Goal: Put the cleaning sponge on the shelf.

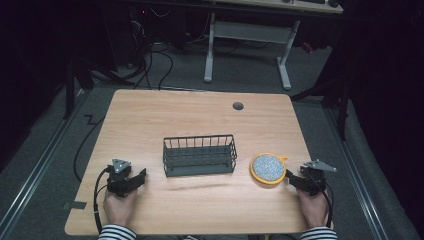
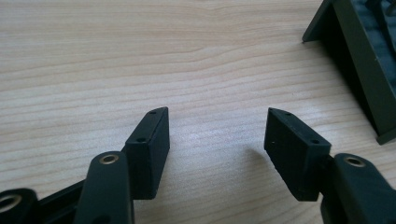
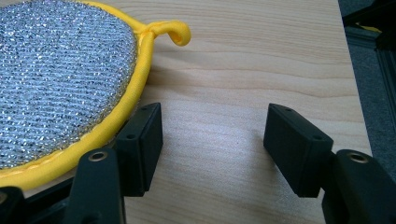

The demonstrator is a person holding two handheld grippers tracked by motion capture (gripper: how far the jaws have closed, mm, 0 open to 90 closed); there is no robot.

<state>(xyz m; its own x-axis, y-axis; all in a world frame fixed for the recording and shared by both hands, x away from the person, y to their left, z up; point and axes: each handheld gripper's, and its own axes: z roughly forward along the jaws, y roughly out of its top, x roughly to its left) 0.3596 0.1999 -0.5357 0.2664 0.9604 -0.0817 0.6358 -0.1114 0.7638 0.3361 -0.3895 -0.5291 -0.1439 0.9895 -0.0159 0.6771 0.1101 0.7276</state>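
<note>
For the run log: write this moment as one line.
left tool: open, empty, left of wire basket | right tool: open, empty, beside yellow-rimmed scouring pad | pad: flat on table, outside basket

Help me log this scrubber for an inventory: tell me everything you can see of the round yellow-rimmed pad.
The round pad has a glittery silver mesh face bound by a yellow fabric rim, with a small yellow hanging loop at its edge. It lies flat on the wooden table, right of the wire basket. The right tool, open, sits beside it, one jaw at the rim; touching or not is unclear.
</note>
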